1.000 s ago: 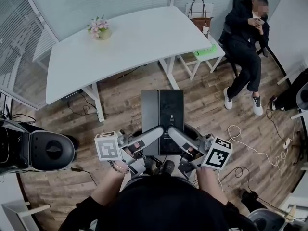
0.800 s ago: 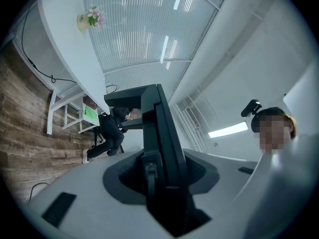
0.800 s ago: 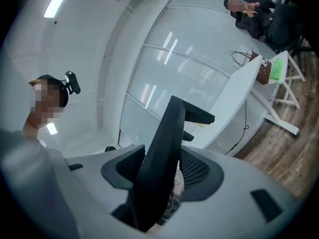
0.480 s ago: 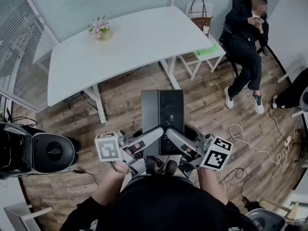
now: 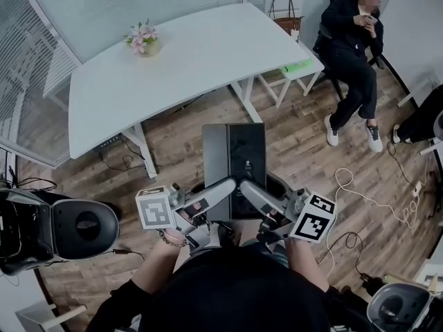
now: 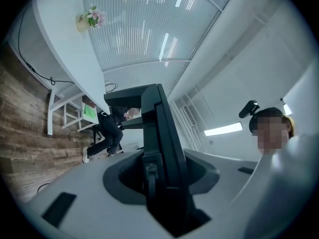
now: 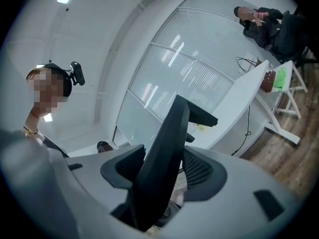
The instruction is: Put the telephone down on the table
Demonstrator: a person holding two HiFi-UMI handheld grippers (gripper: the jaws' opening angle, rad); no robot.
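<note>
The telephone (image 5: 235, 159) is a flat black slab held out in front of me over the wooden floor. My left gripper (image 5: 227, 185) is shut on its near left edge, and my right gripper (image 5: 246, 186) is shut on its near right edge. In the left gripper view the telephone (image 6: 162, 133) stands edge-on between the pressed jaws of the left gripper (image 6: 160, 185). The right gripper view shows the telephone (image 7: 168, 143) clamped the same way in the right gripper (image 7: 158, 183). The white table (image 5: 201, 50) lies ahead, a short way beyond the telephone.
A small pot of pink flowers (image 5: 142, 39) stands on the table's far left. A person (image 5: 353, 40) sits on a chair at the right, beside a small white side table (image 5: 299, 70) and a handbag (image 5: 287, 21). A black round seat (image 5: 82, 227) is at my left; cables (image 5: 360, 209) trail on the floor.
I have shifted a little forward toward the table with the telephone still held in both grippers. Neither grip has altered.
</note>
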